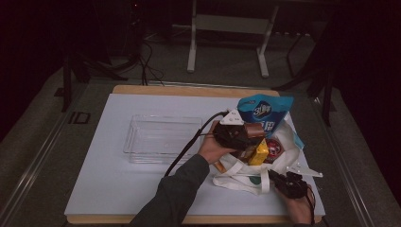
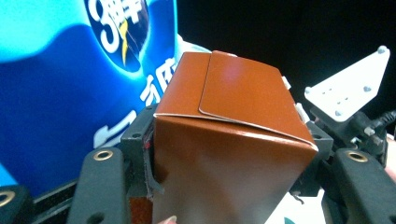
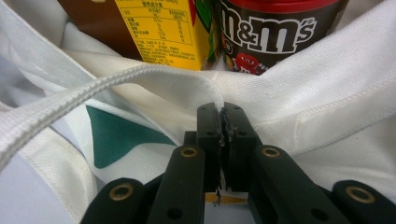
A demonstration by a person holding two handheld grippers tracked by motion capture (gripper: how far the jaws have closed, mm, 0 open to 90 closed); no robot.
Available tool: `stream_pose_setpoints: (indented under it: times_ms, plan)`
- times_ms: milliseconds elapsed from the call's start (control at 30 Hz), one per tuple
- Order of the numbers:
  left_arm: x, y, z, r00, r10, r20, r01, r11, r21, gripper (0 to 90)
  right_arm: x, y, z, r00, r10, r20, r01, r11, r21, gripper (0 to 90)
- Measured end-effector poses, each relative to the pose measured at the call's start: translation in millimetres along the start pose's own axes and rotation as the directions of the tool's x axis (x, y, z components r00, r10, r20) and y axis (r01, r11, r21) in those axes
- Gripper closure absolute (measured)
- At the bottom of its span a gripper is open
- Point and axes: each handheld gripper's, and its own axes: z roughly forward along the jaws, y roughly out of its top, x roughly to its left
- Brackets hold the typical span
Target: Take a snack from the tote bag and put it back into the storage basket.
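A white cloth tote bag holds a yellow carton and a dark M&M's tub, with a blue plastic pouch behind; beside it stands a clear plastic tray; the left gripper clamps a brown cardboard box above the bag, top flap facing away, long axis lying along the jaws; the right gripper pinches the bag's rim, jaws closed.

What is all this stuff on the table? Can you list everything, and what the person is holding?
Brown carton: one, brown, clamped in the left gripper above the bag.
Cloth bag: one, white with a green mark, right part of the table.
Yellow carton: one, yellow, inside the bag.
M&M's container: one, brown and red, inside the bag beside the yellow carton.
Blue packet: one, blue, at the bag's far end.
Clear tray: one, transparent, mid-table.
Table: one, white top.
Left gripper: black, shut on the brown carton.
Right gripper: black, pinching the bag's fabric.
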Motion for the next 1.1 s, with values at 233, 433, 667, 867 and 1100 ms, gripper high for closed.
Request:
stream_pose_setpoints:
  times_ms: [233,433,667,867,1100]
  plan:
    - [0.9,10.0,-10.2,0.9998,-0.003,-0.017,0.003,0.9995,-0.033,41.5,0.1,-0.1,0.0,1.0000,-0.003,0.001,0.003,1.000,-0.001,86.7]
    - [-2.4,23.1,-20.9,0.9995,0.007,-0.032,-0.009,0.9977,-0.067,42.0,-0.2,-0.4,0.0,1.0000,-0.004,0.000,0.004,1.000,-0.003,86.7]
    - [-7.0,35.3,-34.5,0.9991,0.017,-0.039,-0.021,0.9944,-0.103,42.1,-0.1,-0.8,0.1,1.0000,-0.002,-0.001,0.002,1.000,-0.007,86.8]
    - [-12.0,43.8,-46.3,0.9994,0.017,-0.029,-0.021,0.9904,-0.137,42.2,-0.1,-0.9,0.1,1.0000,-0.001,-0.001,0.001,1.000,-0.009,86.7]
    - [-17.5,47.4,-54.4,0.9997,0.010,-0.023,-0.014,0.9884,-0.152,42.2,-0.6,-1.4,0.0,1.0000,0.001,-0.003,-0.001,1.000,-0.011,86.8]
